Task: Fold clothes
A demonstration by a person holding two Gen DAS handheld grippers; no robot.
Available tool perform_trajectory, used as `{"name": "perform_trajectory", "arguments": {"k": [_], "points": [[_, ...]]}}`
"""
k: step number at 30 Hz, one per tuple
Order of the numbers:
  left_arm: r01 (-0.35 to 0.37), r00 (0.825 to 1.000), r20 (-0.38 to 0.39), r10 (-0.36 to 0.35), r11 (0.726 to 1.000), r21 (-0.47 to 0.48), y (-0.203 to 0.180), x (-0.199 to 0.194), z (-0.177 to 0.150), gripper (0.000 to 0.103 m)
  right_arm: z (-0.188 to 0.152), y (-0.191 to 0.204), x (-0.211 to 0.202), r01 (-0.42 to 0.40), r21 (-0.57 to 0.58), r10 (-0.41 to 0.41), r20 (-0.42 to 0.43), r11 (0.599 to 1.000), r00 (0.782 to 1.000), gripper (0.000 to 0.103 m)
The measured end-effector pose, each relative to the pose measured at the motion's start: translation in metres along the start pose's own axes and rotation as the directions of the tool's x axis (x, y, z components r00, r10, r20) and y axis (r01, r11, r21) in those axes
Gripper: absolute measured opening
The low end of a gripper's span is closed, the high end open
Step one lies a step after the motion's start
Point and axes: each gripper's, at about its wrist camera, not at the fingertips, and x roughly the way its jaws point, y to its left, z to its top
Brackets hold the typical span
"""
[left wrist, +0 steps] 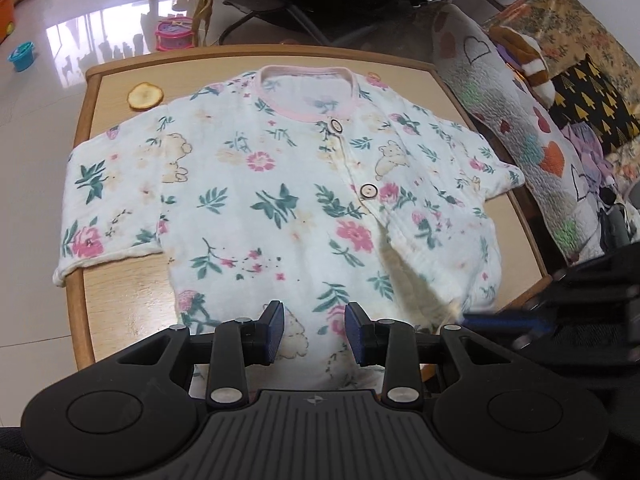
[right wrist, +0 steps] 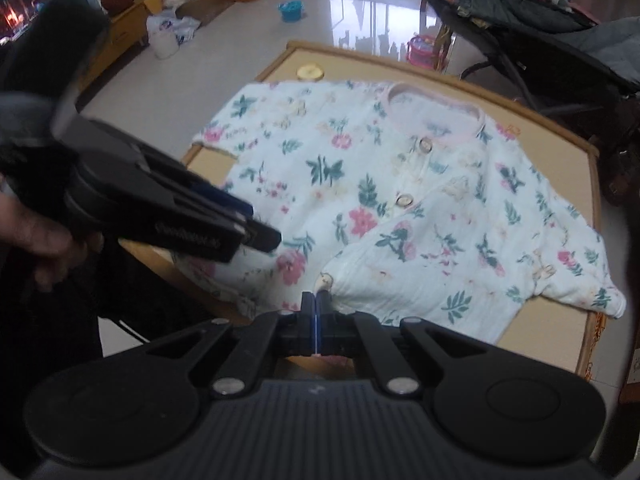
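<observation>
Garment: I see a floral baby top (left wrist: 280,184) spread flat, front up, on a small wooden table (left wrist: 120,292). Its pink-trimmed collar (left wrist: 308,112) lies at the far side and the hem at the near edge, under my two tools.

Sleeves: the left sleeve (left wrist: 104,208) reaches past the table's left edge; the right sleeve (left wrist: 492,172) lies out toward the right edge.

Front: two round buttons (left wrist: 368,191) run down the placket. Below the lower one the front panel is lifted and pulled into a ridge that leads to my right tool.

Left gripper: my left gripper (left wrist: 315,334) hangs over the near hem with its blue pads (left wrist: 276,332) partly apart. Cloth shows in the gap beneath them, but I see no pinch; the pads look clear of it.

Right gripper: my right gripper (right wrist: 316,320) has its jaws pressed together at the near hem. A peak of fabric rises to the tips, so I read it as pinching the top's front edge.

Hand: a person's hand (right wrist: 36,232) grips the left tool, at the left of the right-wrist view.

Table extras: a round yellowish disc (left wrist: 145,96) sits at the far left corner, apart from the top.

Surroundings: a quilted blanket (left wrist: 516,136) with hearts lies just right of the table; toys stand on the glossy floor (left wrist: 40,92) beyond.
</observation>
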Motion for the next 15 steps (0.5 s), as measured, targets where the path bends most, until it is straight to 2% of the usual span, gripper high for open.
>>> {"name": "perform_trajectory", "arguments": {"k": [4, 8, 15], "points": [[-0.006, 1.000, -0.007, 0.006, 1.000, 0.006, -0.003, 0.004, 0.002, 0.037, -0.007, 0.003, 0.024, -0.007, -0.005, 0.007, -0.039, 1.000, 0.999, 0.000], [-0.020, 1.000, -0.022, 0.020, 0.999, 0.027, -0.010, 0.012, 0.006, 0.037, -0.012, 0.008, 0.033, -0.005, -0.035, 0.004, -0.041, 0.999, 0.999, 0.004], [-0.038, 0.999, -0.019, 0.039, 0.998, 0.055, -0.021, 0.020, 0.022, 0.037, -0.029, -0.001, -0.001, -0.036, -0.083, 0.033, -0.028, 0.996, 0.999, 0.013]]}}
